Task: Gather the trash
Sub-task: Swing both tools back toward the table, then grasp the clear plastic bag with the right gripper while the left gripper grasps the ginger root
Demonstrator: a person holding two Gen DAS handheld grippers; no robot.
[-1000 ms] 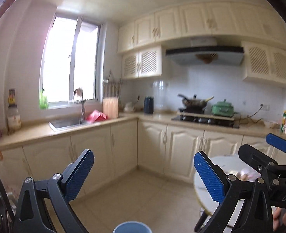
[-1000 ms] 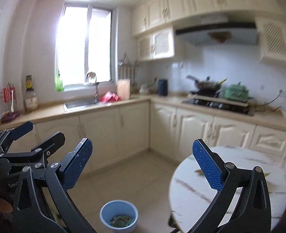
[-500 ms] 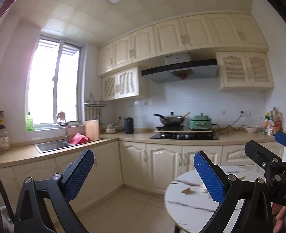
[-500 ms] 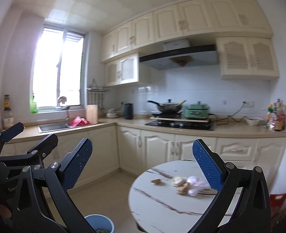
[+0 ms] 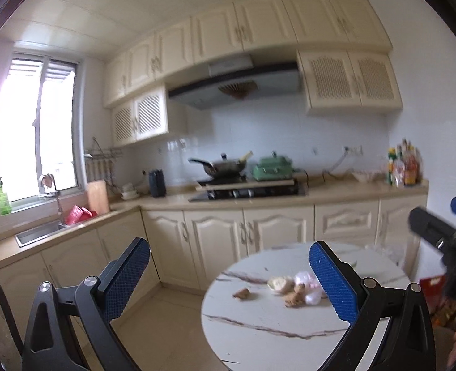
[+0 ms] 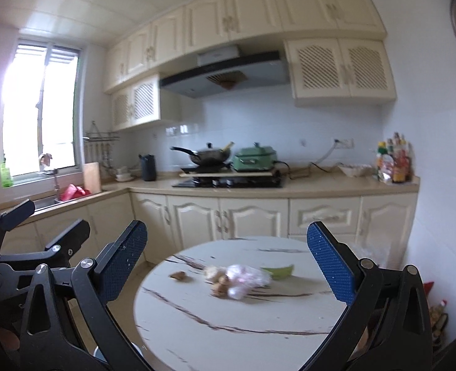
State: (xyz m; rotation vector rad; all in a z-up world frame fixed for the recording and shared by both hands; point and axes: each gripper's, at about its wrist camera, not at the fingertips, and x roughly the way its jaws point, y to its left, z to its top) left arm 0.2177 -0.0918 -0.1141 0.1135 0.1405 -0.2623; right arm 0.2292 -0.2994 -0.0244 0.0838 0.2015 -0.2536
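A round white marble table (image 6: 228, 334) carries scraps: a crumpled pinkish plastic bag (image 6: 245, 278), brown peels (image 6: 218, 287), a small brown bit (image 6: 178, 275) and a green leaf (image 6: 279, 270). The same table (image 5: 258, 340), bag (image 5: 306, 281) and peels (image 5: 291, 296) show in the left wrist view. My left gripper (image 5: 229, 278) is open and empty, held short of the table. My right gripper (image 6: 228, 262) is open and empty, above the table's near side. The left gripper also shows at the left of the right wrist view (image 6: 36, 225).
Cream cabinets and a beige counter (image 6: 320, 185) run along the back wall with a hob, wok (image 6: 209, 154) and green pot (image 6: 255, 157). A sink (image 5: 39, 232) sits under the window at left. Bottles (image 6: 394, 160) stand at the right. A red box (image 5: 432, 284) lies by the wall.
Both views have swung right and up from the floor and the blue bin toward the round table; the scraps now sit closer to centre. Both grippers stay open.
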